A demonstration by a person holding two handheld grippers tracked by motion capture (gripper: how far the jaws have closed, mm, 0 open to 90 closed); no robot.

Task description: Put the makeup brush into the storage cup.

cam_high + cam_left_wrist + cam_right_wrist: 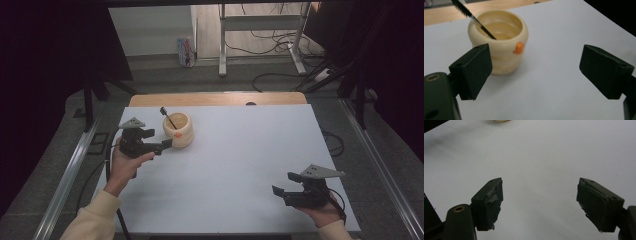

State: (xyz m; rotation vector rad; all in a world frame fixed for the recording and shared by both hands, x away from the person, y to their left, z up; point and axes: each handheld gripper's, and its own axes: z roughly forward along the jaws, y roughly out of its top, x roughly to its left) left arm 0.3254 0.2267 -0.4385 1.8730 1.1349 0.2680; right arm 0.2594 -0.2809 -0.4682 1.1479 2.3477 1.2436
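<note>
With both my tongs gaping and empty, my left gripper [535,71] nears the cream ceramic pot [499,41] holding a thin black brush [474,18]; next, I judge, comes closing on it, while my right gripper [539,203] waits.

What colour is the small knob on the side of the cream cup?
Orange, on the cup; the knob is clearest in the left gripper view.

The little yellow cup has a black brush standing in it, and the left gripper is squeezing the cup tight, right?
Not quite. The left gripper is open, its jaws wide apart and nothing between them, as the left gripper view shows. The cup stands just ahead of it, and the black brush does stand in it.
</note>
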